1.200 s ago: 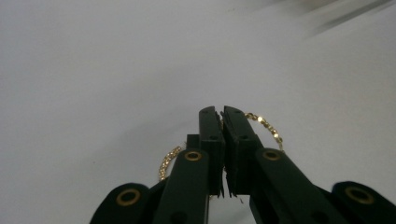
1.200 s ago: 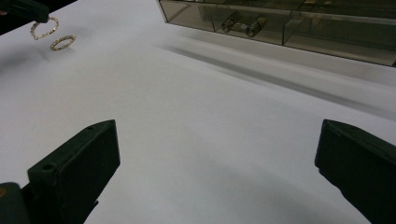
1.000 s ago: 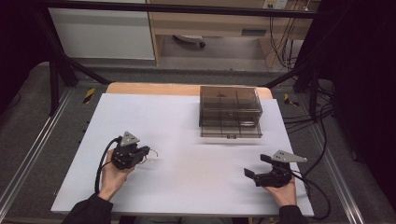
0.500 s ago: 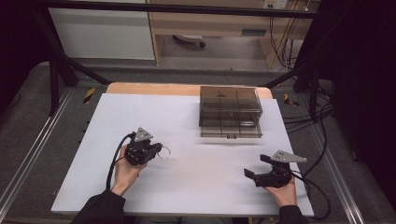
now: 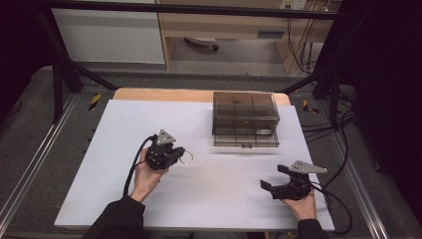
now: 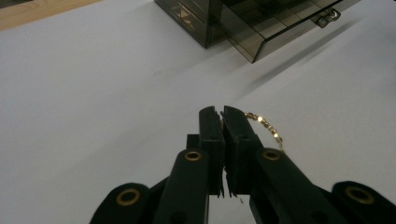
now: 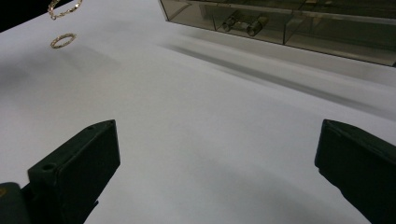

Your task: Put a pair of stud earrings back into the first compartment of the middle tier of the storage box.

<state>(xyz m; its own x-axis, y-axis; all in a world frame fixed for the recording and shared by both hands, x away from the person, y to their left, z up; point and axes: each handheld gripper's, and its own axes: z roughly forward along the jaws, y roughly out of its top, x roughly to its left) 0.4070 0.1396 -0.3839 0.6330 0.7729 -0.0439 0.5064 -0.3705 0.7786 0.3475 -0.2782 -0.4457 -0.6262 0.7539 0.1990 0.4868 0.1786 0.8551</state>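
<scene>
White sheet on table [image 5: 99, 149] | left gripper [image 6: 223, 119] jaws clamped on gold chain bracelet [image 6: 266, 127], lifted short of smoked box [image 5: 245, 119] | light, limp, slippery; pinch links | right gripper [image 7: 217, 154] wide, empty

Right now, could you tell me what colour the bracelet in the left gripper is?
Gold; the bracelet shows best in the left gripper view.

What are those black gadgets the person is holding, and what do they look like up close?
Each hand holds a black two-jaw tool. The left gripper and the right gripper each carry a grey three-cornered plate on top and trail a black cable. Up close, the jaws are blocky black bars with brass-ringed pivots. The person wears dark long sleeves.
</scene>
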